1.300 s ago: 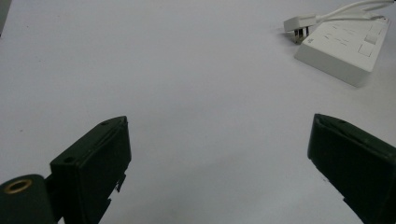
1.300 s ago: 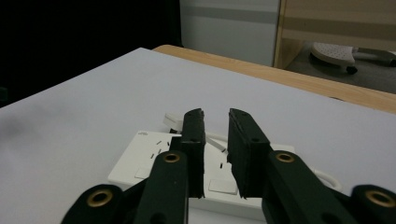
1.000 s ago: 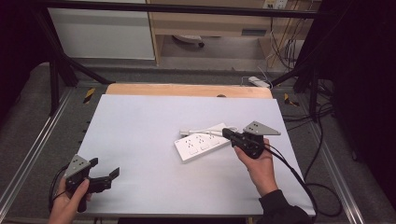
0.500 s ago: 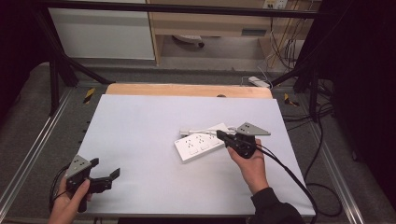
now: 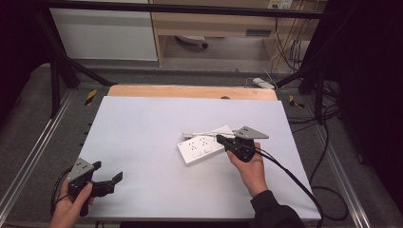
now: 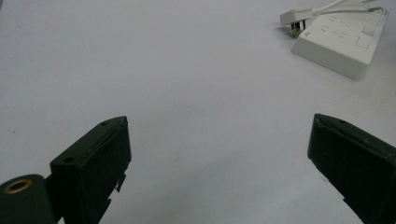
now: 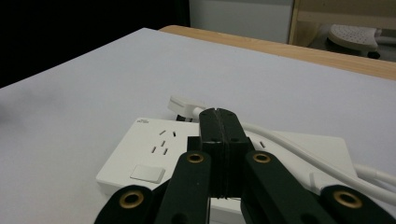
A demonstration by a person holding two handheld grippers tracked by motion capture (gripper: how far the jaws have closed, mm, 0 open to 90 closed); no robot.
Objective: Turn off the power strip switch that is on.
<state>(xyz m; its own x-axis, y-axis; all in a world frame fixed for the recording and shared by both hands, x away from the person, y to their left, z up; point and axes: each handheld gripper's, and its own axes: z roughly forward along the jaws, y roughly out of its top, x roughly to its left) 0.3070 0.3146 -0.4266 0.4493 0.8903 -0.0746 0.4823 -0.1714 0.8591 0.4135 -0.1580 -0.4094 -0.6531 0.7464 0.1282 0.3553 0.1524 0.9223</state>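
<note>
Right tongs (image 7: 219, 122) closed, hiding power strip (image 7: 154, 154) middle

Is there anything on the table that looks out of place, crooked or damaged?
Nothing looks damaged or spilled. The white power strip lies at an angle to the table edges, with its plug and cable loose beside and across it. The right gripper, jaws closed, is at its near end.

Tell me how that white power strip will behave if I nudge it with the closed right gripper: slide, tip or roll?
The power strip is a flat, boxy slab lying on the smooth white table, so it will probably slide, not tip or roll. Its cable looks bendy and may trail, perhaps turning the strip. The right gripper sits above it, jaws shut.
</note>
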